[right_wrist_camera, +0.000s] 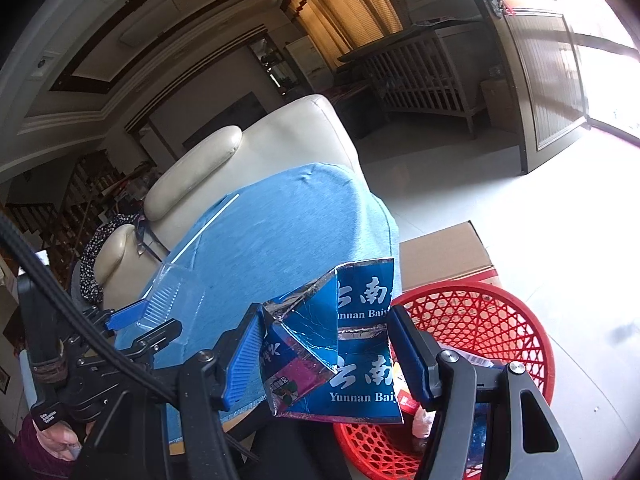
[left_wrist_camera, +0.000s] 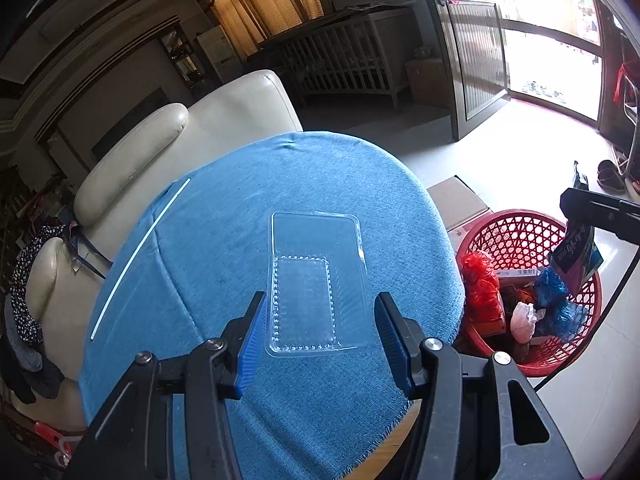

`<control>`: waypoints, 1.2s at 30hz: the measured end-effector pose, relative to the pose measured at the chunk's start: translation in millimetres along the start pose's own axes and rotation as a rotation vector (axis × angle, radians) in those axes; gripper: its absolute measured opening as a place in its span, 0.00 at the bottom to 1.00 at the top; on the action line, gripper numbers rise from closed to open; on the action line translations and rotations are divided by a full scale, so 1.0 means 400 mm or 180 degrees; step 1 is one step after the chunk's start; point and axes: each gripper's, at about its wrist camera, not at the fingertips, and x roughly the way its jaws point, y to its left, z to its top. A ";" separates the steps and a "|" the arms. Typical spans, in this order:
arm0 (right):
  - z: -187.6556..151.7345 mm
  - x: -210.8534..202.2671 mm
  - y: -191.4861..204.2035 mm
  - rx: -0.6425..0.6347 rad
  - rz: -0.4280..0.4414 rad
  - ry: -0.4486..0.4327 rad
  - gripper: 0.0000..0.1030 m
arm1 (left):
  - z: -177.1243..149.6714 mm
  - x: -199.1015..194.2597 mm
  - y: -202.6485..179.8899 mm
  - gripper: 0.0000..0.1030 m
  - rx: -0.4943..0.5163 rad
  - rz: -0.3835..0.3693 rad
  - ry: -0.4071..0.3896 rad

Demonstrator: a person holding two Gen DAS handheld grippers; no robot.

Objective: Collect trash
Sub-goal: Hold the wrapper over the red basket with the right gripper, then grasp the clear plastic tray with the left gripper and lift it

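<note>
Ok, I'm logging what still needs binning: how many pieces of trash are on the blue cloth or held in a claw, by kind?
Clear plastic tray, on the blue cloth: 1
Thin white stick, on the cloth: 1
Blue carton, in the right claw: 1
Total: 3

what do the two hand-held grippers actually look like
Both match: the left hand-held gripper and right hand-held gripper have black linkage arms with silver pivot bolts and blue ribbed pads on the fingers. In the right wrist view a thick black cable crosses, and the left unit carries small white lettering, too small to read.
</note>
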 end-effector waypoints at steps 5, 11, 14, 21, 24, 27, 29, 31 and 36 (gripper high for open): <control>0.006 -0.007 -0.015 0.0041 -0.0029 -0.0021 0.64 | 0.008 -0.001 -0.015 0.55 0.0042 -0.0013 -0.0016; 0.013 -0.018 -0.036 0.0093 -0.0070 -0.0072 0.64 | 0.022 0.002 -0.036 0.55 0.0132 -0.0030 -0.0048; 0.016 -0.026 -0.052 0.0136 -0.0089 -0.0101 0.64 | 0.029 0.000 -0.053 0.55 0.0177 -0.0042 -0.0071; 0.019 -0.042 -0.088 0.0216 -0.0131 -0.0147 0.64 | 0.047 -0.001 -0.081 0.55 0.0262 -0.0089 -0.0093; 0.019 -0.048 -0.104 0.0266 -0.0127 -0.0164 0.64 | 0.055 0.001 -0.096 0.55 0.0300 -0.0100 -0.0101; 0.021 -0.054 -0.118 0.0305 -0.0133 -0.0179 0.64 | 0.064 0.002 -0.110 0.54 0.0337 -0.0113 -0.0111; 0.019 -0.059 -0.126 0.0331 -0.0133 -0.0188 0.64 | 0.068 0.003 -0.121 0.54 0.0360 -0.0129 -0.0114; 0.017 -0.062 -0.135 0.0356 -0.0134 -0.0190 0.64 | 0.071 0.001 -0.132 0.54 0.0390 -0.0146 -0.0130; 0.016 -0.075 -0.152 0.0399 -0.0150 -0.0213 0.64 | 0.065 0.016 -0.129 0.54 0.0395 -0.0158 -0.0133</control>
